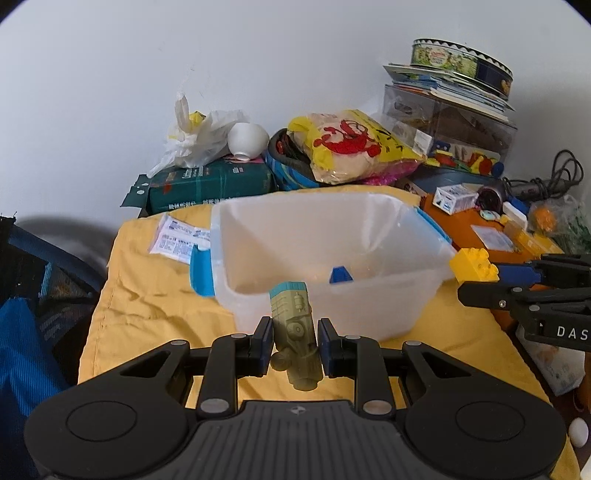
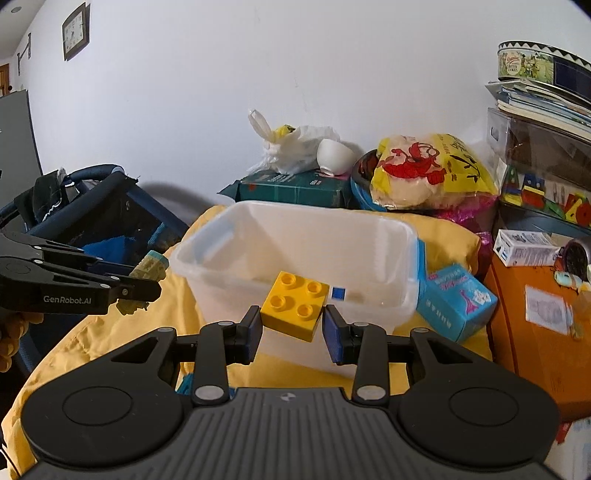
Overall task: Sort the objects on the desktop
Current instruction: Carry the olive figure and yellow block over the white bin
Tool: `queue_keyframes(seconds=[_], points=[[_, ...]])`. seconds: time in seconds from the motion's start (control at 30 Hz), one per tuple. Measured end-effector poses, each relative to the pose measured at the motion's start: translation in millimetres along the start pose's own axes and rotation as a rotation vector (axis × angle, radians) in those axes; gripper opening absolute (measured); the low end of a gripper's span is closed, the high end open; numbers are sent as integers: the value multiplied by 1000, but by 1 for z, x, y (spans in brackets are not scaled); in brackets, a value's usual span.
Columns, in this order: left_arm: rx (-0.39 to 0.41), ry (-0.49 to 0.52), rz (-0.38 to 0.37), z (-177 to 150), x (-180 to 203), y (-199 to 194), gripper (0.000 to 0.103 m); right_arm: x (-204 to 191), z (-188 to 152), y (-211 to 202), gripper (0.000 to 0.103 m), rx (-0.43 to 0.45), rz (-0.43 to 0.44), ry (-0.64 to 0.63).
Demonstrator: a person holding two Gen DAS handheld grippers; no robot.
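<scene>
Both my grippers are loaded: left gripper (image 1: 295, 345) jaws clamped on an olive plastic toy figure (image 1: 294, 325), right gripper (image 2: 291, 323) on a yellow studded building brick (image 2: 295, 310); the translucent plastic bin (image 1: 369, 314) holds one small blue piece (image 1: 340, 275), so most sorting remains.

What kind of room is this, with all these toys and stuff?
Probably a room in someone's home, maybe a play corner. There's a wall clock, a cookie tin on stacked books, a box of colourful toy shapes, and a pram-like frame at the side.
</scene>
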State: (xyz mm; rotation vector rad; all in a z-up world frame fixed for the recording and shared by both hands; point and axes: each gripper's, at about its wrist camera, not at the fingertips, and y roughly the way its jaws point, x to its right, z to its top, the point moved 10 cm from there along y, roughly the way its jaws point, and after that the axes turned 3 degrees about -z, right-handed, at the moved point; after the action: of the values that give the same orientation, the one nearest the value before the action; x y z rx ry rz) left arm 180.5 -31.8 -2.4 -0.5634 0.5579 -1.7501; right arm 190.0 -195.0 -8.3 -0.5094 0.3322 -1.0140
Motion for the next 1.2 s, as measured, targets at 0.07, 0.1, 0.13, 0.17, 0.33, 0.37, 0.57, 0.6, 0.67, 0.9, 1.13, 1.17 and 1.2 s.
queue_keyframes(seconds=[0.07,0.1,0.13,0.17,0.33,0.37,0.57,0.6,0.67,0.9,1.13,1.17,1.2], points=[[3,-3,1,8,-1,4,29,2,5,3,39,-2,0,2],[6,-1,2,12,-1,6,29,3,7,5,39,-1,-1,-1],[8,3,3,15,-2,8,29,4,10,6,39,-1,-1,-3],[12,7,5,19,-2,9,29,5,12,8,39,-1,0,-3],[28,21,10,38,-1,16,29,10,23,15,39,0,-3,-6],[30,23,12,41,-2,17,29,11,26,17,39,0,-2,-7],[20,14,22,55,-8,31,29,18,39,31,39,-5,-1,-4],[16,8,22,58,-9,35,29,20,40,34,39,-10,-1,-3],[14,10,26,63,-11,39,29,23,42,40,39,-20,1,8],[-8,18,34,75,-15,57,29,36,47,60,39,-59,-5,29],[-41,36,50,79,-18,75,29,46,49,78,39,-93,-16,23],[-46,37,51,80,-18,77,29,46,48,81,39,-100,-16,20],[-49,36,52,80,-19,79,29,47,48,84,39,-106,-15,18]])
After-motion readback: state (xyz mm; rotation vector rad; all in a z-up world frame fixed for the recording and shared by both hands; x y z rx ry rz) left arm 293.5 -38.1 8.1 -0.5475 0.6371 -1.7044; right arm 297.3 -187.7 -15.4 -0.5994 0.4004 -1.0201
